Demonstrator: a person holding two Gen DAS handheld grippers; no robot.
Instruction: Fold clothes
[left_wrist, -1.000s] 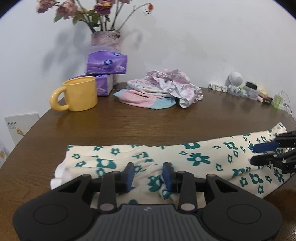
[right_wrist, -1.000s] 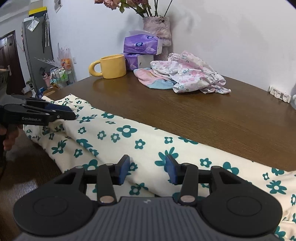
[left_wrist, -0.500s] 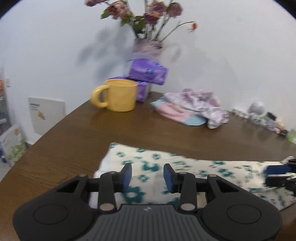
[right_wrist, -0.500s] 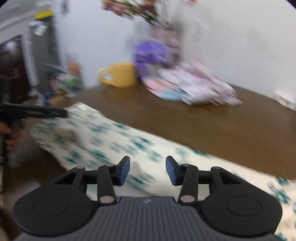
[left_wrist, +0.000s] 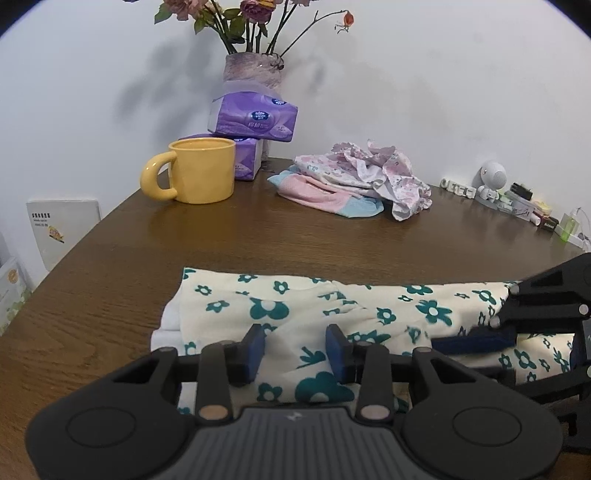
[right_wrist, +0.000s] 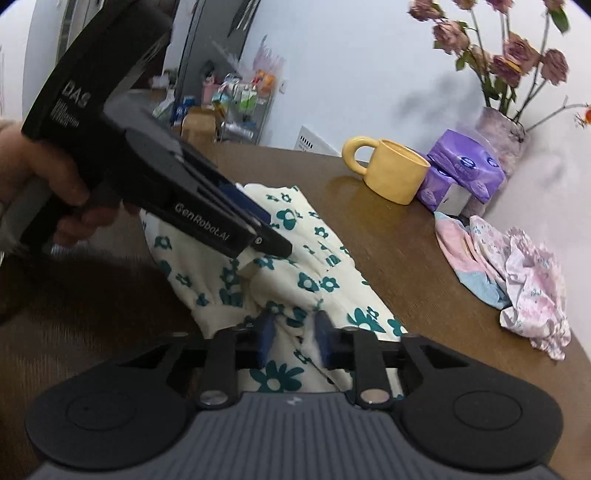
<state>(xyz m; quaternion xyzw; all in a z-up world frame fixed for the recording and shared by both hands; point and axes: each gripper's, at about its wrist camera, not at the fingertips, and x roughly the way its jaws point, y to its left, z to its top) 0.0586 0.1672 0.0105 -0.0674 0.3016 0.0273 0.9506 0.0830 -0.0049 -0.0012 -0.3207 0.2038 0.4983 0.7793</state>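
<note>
Now that my right tongs (right_wrist: 291, 341) have swung to the garment (left_wrist: 332, 314) at the counter's (left_wrist: 258, 240) near edge, pinching a ridge beside my open left tongs (left_wrist: 295, 349), a crosswise fold looks due.

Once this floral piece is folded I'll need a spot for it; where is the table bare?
Bare wood lies between the floral garment and the yellow mug, running right to the folded clothes pile. The back is crowded: tissue packs, vase, trinkets along the wall.

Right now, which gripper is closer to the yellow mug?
Left. The left gripper sits over the flowered cloth's end nearest the yellow mug; the right gripper works farther along it.
</note>
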